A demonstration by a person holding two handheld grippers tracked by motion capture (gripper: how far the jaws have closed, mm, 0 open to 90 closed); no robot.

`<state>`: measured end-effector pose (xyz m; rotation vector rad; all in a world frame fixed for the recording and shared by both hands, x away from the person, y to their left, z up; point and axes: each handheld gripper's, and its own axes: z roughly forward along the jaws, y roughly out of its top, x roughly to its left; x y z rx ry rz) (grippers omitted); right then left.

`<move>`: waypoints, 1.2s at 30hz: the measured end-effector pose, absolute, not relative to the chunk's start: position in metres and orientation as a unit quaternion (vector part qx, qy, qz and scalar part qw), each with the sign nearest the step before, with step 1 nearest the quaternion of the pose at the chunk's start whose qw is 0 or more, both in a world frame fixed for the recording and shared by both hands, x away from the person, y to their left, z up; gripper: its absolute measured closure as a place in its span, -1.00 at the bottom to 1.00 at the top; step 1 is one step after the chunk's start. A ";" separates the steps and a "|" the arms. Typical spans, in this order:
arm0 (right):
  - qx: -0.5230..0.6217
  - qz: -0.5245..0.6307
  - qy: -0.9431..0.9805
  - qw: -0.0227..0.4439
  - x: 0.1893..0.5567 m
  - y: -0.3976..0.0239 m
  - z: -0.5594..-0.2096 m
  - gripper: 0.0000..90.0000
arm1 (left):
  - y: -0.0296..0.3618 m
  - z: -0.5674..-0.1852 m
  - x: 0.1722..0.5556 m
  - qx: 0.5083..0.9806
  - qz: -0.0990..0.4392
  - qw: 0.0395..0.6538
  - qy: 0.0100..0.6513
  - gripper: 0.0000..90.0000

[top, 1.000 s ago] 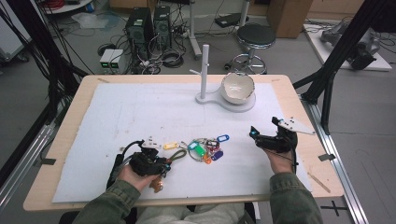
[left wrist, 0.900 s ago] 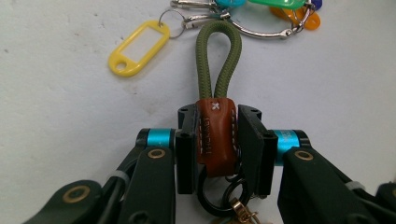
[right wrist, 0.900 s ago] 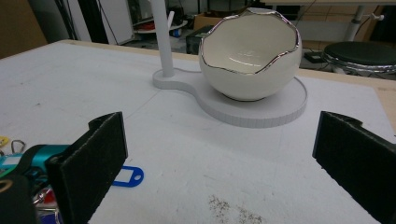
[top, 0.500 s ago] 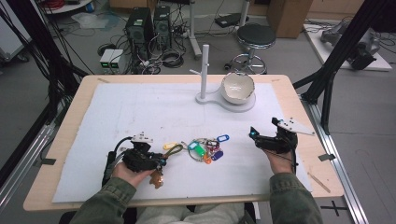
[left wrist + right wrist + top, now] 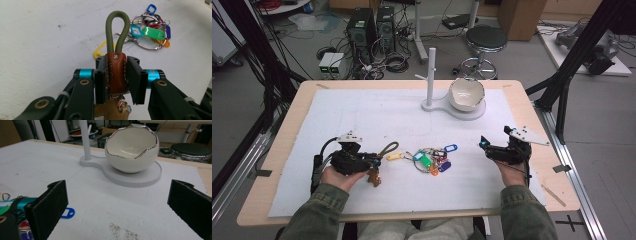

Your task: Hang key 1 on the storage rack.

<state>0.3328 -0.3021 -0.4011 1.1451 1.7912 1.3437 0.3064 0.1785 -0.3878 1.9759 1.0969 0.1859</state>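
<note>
The right hand-held gripper has its jaws spread wide, nothing between them. Dead ahead is the egg-shaped bowl on its white stand, a post left of the bowl. A blue key tag lies well short of it, lower left.

- A white paper sheet is spread over the light wooden table.
- A white egg-shaped bowl is seated on a flat white stand at the far side, right of the stand's upright white post.
- A bunch of coloured plastic key tags on metal rings is found at the near middle, between the left gripper and the right gripper.
- A brown leather fob with a green cord loop is clamped in the left gripper, left of the bunch.
</note>
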 end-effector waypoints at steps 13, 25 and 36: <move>0.435 0.510 0.675 0.309 0.332 -0.303 -0.401 -0.96 | 0.187 -0.355 0.330 0.773 0.078 0.448 0.443 0.55; 0.436 0.510 0.676 0.305 0.332 -0.303 -0.401 -0.96 | 0.201 -0.341 0.354 0.762 0.087 0.445 0.463 0.55; 0.435 0.511 0.676 0.305 0.332 -0.303 -0.401 -0.96 | 0.204 -0.325 0.370 0.754 0.108 0.446 0.469 0.55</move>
